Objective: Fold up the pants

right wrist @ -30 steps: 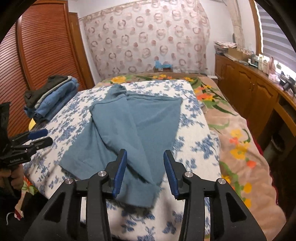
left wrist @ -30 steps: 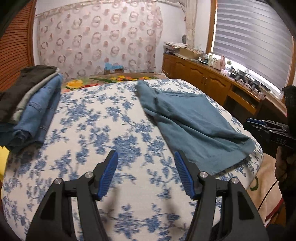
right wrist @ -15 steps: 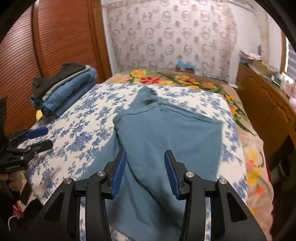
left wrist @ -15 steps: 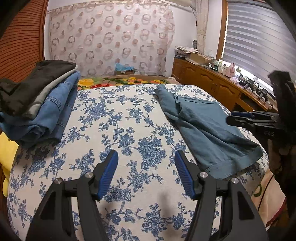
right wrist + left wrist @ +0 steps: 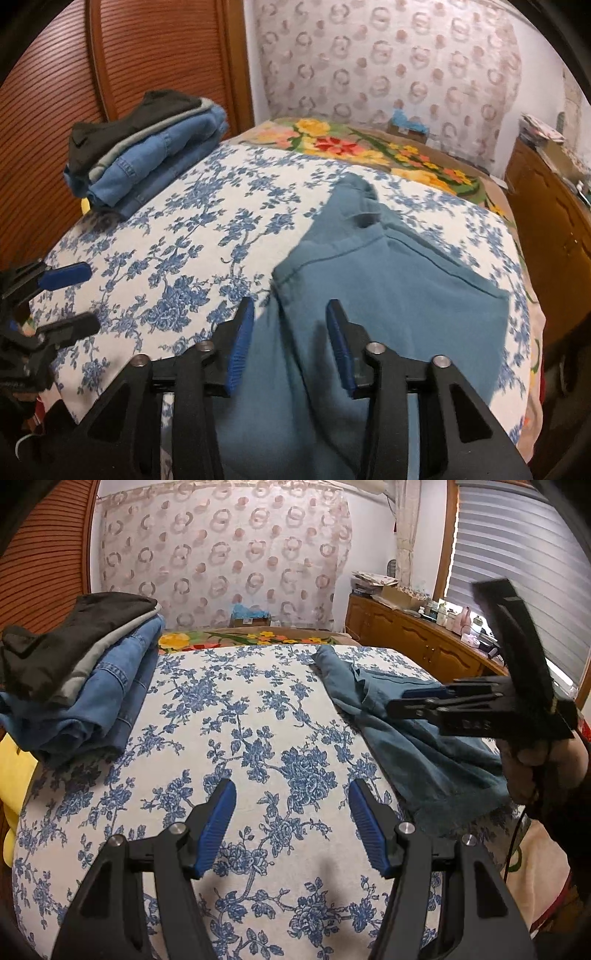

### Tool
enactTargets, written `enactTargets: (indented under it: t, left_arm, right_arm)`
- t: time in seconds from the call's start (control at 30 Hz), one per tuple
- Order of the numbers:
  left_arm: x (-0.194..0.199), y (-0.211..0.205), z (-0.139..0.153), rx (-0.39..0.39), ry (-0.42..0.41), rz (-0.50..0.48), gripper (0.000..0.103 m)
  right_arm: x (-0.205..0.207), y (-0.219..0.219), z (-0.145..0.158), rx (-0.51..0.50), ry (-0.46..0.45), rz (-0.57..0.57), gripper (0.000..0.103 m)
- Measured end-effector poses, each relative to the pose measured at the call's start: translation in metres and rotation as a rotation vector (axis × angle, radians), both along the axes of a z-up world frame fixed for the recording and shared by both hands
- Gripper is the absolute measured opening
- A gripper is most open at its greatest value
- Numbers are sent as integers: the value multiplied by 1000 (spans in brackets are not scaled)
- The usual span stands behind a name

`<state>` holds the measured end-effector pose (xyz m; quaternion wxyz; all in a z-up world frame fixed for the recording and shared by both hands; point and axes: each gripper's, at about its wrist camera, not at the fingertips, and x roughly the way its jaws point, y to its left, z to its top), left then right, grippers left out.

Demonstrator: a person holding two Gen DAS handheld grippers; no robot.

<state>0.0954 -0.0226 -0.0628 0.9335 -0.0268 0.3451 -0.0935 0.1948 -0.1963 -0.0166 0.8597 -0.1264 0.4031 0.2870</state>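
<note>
The teal pants are lying limp and soft, likely best pinched at a hem, the right gripper closing empty above them while the left gripper is hovering apart, empty.

The right tongs have swung in over the teal pants, jaws closing.

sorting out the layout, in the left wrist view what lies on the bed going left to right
stack of folded clothes → bare floral bedsheet → teal pants → right tongs held in a hand
</note>
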Motion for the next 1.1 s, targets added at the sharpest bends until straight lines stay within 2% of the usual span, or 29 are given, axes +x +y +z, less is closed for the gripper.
enactTargets:
  t: [0.13, 0.2, 0.27, 0.37, 0.6, 0.7, 0.83, 0.97, 1.0, 1.07, 1.1]
  left_arm:
    - [0, 0, -4, -2, 9, 0, 63]
    - [-1, 0, -5, -4, 12, 0, 63]
    - [-1, 1, -6, -5, 15, 0, 63]
    - [-2, 0, -8, -9, 21, -5, 63]
    - [0, -9, -11, -5, 33, -27, 63]
    - [2, -15, -11, 2, 35, -44, 63]
    - [11, -26, -10, 35, 30, -71, 63]
    - [23, -39, -8, 37, 37, -109, 63]
    - [25, -42, -9, 38, 40, -118, 63]
    - [29, -49, -11, 46, 52, -138, 63]
    - [32, -53, -13, 53, 62, -150, 63]
  right_arm:
    - [13, 9, -7, -38, 13, 6, 33]
    - [18, 10, -10, -46, 22, 6, 28]
    - [24, 8, -12, -47, 30, 10, 14]
    - [25, 2, -9, -23, 32, 30, 4]
    - [29, -28, 20, 45, -51, -32, 2]
    - [39, -48, 25, 33, -68, -84, 2]
    - [60, -67, 17, -31, -45, -139, 2]
    - [75, -85, 12, -65, -25, -208, 2]
    - [76, -89, 11, -63, -20, -226, 3]
    - [82, -100, 9, -51, -10, -277, 15]
    - [83, -105, 9, -44, -6, -291, 17]
